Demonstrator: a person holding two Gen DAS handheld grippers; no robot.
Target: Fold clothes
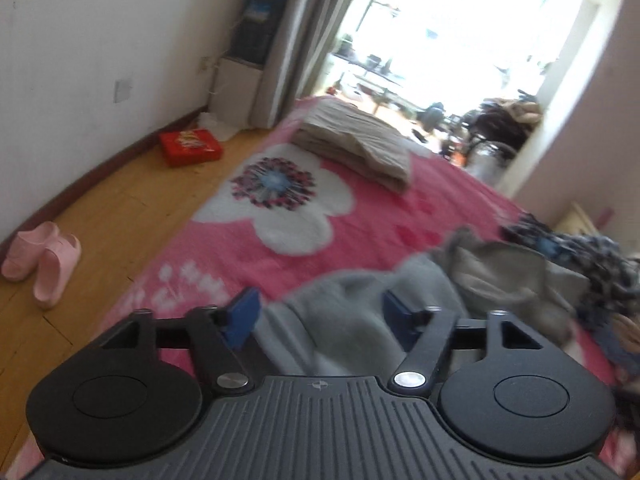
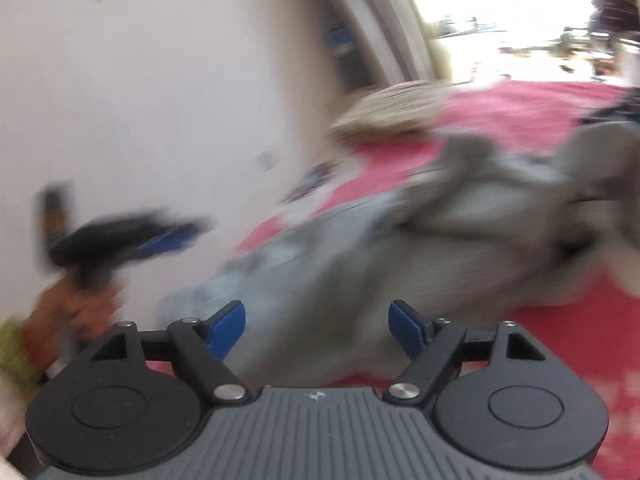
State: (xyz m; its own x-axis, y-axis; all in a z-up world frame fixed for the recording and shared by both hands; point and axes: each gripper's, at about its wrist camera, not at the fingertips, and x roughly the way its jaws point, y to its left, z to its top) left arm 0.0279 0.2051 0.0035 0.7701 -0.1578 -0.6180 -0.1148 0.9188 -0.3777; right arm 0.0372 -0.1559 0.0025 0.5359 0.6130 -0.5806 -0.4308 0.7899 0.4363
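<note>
Pink bedding (image 1: pixel 360 216) with a big white flower print is covering the bed, and daylight is pouring in from a bright doorway (image 1: pixel 452 32) at the far end. Wooden floor (image 1: pixel 120 216) is running along the bed's left side, where a pair of pink slippers (image 1: pixel 42 262) is lying near a white wall (image 1: pixel 100 40) and a red box (image 1: pixel 190 146) is sitting farther back.

A crumpled grey garment (image 1: pixel 348 308) is lying on the bedding close to the cameras, bunched into folds. Beyond it, near the far end of the bed, a beige folded pile (image 1: pixel 356 140) is resting flat. A dark patterned heap of clothes (image 1: pixel 592 256) is lying at the bed's right edge, just beside the grey garment.

The left gripper (image 1: pixel 320 316) is hovering over the near end of the grey garment, its blue fingers (image 1: pixel 242 318) spread wide with nothing pinched between them. In the right wrist view, which is badly blurred, the right gripper (image 2: pixel 320 328) is likewise hanging over the grey garment (image 2: pixel 400 248) with its fingers (image 2: pixel 226 330) parted and empty. At that view's left, the left gripper (image 2: pixel 168 236) is showing as a dark smear with blue tips, held by a hand (image 2: pixel 72 312) next to a yellow-green sleeve (image 2: pixel 12 348)
</note>
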